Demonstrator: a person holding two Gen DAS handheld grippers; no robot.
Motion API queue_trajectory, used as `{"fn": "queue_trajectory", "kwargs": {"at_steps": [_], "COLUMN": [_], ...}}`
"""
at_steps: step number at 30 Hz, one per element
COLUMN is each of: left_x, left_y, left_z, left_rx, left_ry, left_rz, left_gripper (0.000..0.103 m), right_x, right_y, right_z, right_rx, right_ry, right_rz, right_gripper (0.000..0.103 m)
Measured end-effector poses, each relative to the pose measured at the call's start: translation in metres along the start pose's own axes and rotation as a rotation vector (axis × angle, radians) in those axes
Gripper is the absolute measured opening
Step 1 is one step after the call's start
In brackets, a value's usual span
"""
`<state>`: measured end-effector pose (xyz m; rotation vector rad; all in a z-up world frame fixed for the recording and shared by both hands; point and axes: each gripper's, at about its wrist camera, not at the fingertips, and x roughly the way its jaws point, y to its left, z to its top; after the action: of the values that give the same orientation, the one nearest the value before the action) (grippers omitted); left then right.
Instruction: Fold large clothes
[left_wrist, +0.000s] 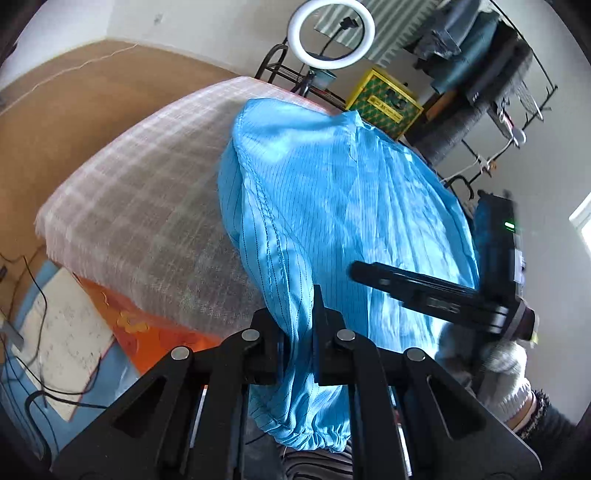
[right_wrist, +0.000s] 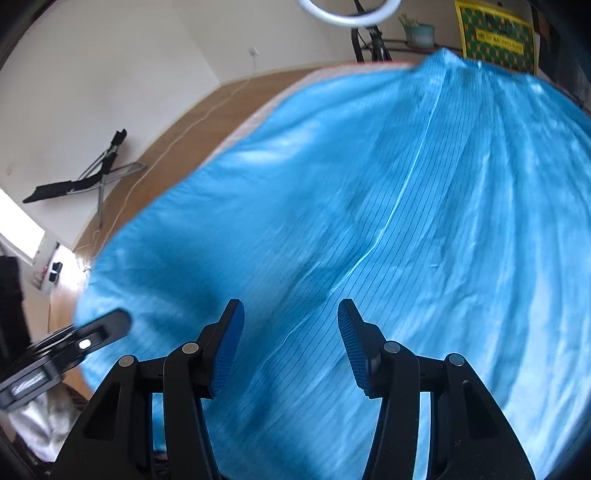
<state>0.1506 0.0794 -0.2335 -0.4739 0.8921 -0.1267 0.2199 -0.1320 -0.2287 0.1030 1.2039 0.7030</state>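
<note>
Left claw (left_wrist: 299, 328) is clamped on a sleeve of the blue striped garment (left_wrist: 332, 206), lifting it; right claw (right_wrist: 291, 332) hangs apart above the cloth spread ahead. Folding looks barely begun.

Ring light (left_wrist: 331, 35), yellow crate (left_wrist: 384, 100), clothes rack (left_wrist: 491, 66), folded stand (right_wrist: 86, 173).

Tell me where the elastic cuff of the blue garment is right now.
In the left wrist view the elastic cuff hangs at bottom centre, just below the left gripper, which is shut on the blue garment above it.
</note>
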Motion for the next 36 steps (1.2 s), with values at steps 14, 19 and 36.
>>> {"fn": "queue_trajectory", "kwargs": {"at_steps": [14, 19, 36], "left_x": [0.010, 0.015, 0.029], "left_y": [-0.025, -0.035, -0.019], "left_z": [-0.021, -0.028, -0.025], "left_rx": [0.234, 0.328, 0.310], "left_ry": [-0.027, -0.036, -0.022], "left_rz": [0.091, 0.104, 0.051], "left_gripper": [0.008, 0.007, 0.007], "right_x": [-0.034, -0.026, 0.104], "right_y": [0.001, 0.031, 0.111], "right_z": [0.059, 0.106, 0.190], "right_rx": [0.030, -0.028, -0.229], "right_ry": [-0.016, 0.009, 0.254], "right_rz": [0.136, 0.133, -0.242], "right_gripper": [0.052, 0.059, 0.059]}}
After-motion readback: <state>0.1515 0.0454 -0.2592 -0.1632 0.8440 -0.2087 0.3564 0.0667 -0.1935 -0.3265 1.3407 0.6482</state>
